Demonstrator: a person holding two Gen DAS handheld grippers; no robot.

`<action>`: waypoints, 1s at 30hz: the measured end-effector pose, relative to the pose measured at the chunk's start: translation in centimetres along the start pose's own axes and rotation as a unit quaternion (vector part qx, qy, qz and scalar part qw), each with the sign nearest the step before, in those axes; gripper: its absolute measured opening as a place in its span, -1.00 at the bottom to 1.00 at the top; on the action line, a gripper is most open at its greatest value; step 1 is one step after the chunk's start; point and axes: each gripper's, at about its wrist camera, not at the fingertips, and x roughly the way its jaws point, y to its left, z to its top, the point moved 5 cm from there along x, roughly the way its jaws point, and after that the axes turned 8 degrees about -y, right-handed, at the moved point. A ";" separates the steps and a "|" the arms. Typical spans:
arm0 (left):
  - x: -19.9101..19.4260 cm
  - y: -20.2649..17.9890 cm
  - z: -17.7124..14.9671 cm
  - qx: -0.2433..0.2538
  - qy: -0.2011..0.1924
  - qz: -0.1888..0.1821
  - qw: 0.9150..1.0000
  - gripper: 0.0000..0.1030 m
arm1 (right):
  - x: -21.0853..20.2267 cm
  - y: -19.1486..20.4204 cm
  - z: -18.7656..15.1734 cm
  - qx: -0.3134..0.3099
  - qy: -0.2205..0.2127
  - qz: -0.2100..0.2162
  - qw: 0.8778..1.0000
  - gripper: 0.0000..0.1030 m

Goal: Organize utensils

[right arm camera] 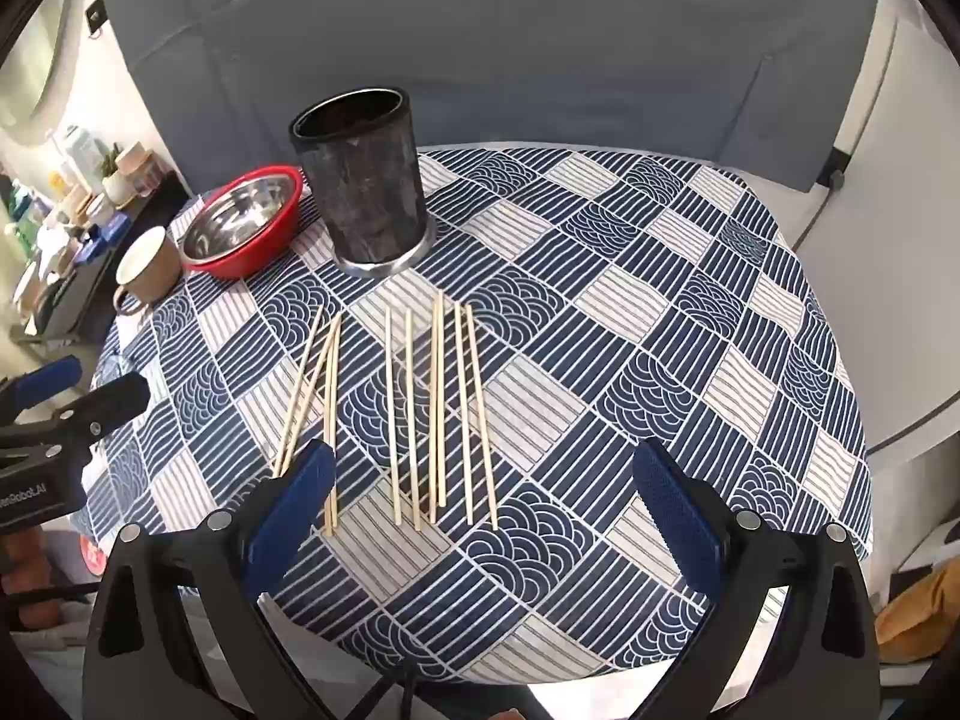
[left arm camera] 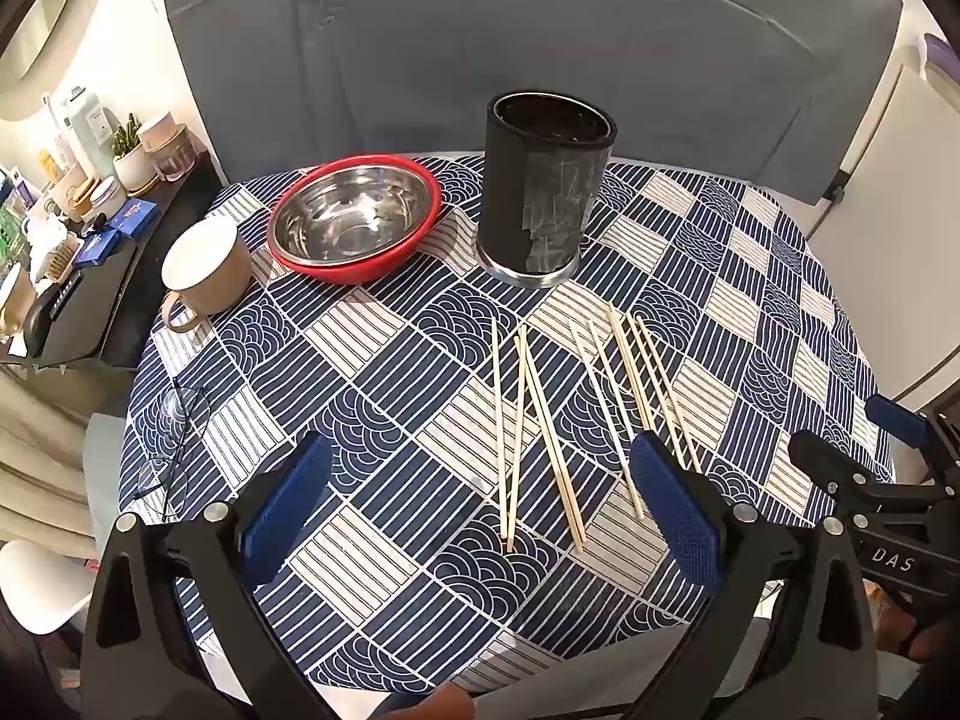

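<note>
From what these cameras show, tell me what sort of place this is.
Probably a home dining corner: a round table under a patterned tablecloth, set with chopsticks, a mug and a steel bowl, beside a cluttered side shelf.

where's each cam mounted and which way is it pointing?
Left wrist: on the left tool, angled down over the blue patterned tablecloth; wooden chopsticks between its open blue pads; right tool at right edge.
Right wrist: on the right tool, same heading, open; left tool at left edge.
Shared: chopsticks, black cylindrical holder, steel-lined red bowl, beige mug.
</note>
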 end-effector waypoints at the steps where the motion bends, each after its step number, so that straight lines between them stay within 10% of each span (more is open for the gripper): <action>1: 0.0 0.0 0.0 0.000 0.001 -0.001 1.000 0.89 | 0.0 0.1 0.0 -0.001 0.000 -0.001 1.000 0.85; 30: 0.3 0.2 -0.7 0.001 0.006 0.007 1.000 0.89 | 0.2 -0.1 0.3 -0.007 -0.001 -0.005 1.000 0.85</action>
